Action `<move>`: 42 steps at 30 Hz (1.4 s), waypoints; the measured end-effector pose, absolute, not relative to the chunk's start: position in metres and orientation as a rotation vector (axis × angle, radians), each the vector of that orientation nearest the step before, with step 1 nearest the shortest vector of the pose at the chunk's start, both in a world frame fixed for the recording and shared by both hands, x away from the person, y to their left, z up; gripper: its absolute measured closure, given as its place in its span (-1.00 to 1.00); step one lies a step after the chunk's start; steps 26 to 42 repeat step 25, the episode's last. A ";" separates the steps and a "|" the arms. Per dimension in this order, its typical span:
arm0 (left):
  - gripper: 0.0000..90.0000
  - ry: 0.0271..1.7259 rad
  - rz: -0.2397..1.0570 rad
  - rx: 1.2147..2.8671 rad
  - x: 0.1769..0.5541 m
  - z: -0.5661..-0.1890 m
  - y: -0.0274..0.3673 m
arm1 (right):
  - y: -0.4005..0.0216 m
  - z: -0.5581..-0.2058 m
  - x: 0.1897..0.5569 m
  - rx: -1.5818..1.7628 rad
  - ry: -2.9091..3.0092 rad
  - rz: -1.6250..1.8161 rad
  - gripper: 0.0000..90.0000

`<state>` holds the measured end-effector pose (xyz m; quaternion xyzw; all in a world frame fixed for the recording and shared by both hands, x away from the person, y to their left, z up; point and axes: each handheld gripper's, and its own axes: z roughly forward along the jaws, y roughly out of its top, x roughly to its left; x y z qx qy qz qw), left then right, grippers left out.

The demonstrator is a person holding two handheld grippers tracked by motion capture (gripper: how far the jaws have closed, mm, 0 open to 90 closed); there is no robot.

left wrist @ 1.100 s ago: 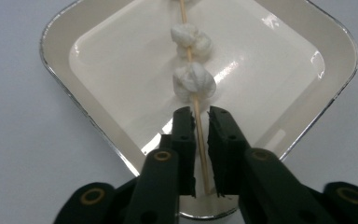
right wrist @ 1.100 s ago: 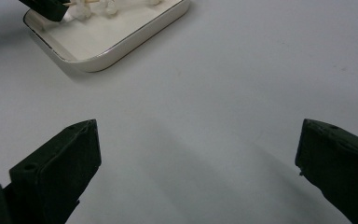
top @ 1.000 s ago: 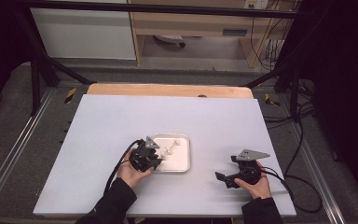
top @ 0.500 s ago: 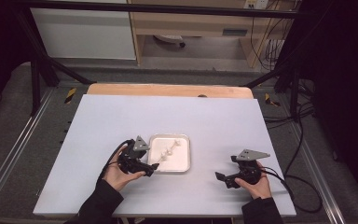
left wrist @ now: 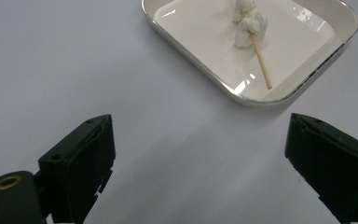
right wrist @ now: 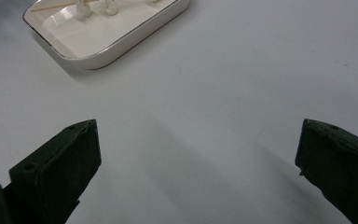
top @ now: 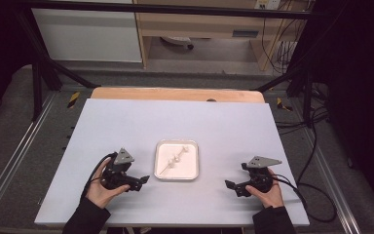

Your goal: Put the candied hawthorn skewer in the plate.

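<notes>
A white rectangular tray [top: 191,170] sits near the middle of the pale table. In it lies a wooden skewer [top: 168,167] with white lumps threaded on it [left wrist: 248,23]. My left gripper [top: 143,180] rests on the table to the left of the tray, apart from it; its jaws have just been opening and stand wide apart with only bare table between them [left wrist: 200,154]. My right gripper [top: 230,185] rests near the front right, open and empty [right wrist: 198,154], with the tray [right wrist: 135,35] ahead of it.
The pale table top [top: 175,126] has a wooden strip [top: 175,94] along its far edge. Black frame bars and cables [top: 311,190] run beside the table on the right. Shelving stands beyond the far edge.
My left gripper has drawn back leftward from over the tray to the table beside it, and its jaws have opened. The skewer stays in the tray. The right gripper has not moved.
</notes>
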<state>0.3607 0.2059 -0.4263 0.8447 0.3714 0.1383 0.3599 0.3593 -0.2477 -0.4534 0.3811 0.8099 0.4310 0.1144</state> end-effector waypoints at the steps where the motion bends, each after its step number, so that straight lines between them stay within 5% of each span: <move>1: -0.82 0.962 0.355 2.170 0.359 -0.428 0.209 | -0.248 -0.454 0.359 1.120 2.375 1.263 -0.98; 19: -0.86 1.029 0.365 2.107 0.343 -0.451 0.252 | -0.246 -0.457 0.359 1.108 2.398 1.234 -0.98; 42: -0.85 1.023 0.359 2.116 0.343 -0.452 0.251 | -0.246 -0.457 0.359 1.101 2.400 1.232 -0.98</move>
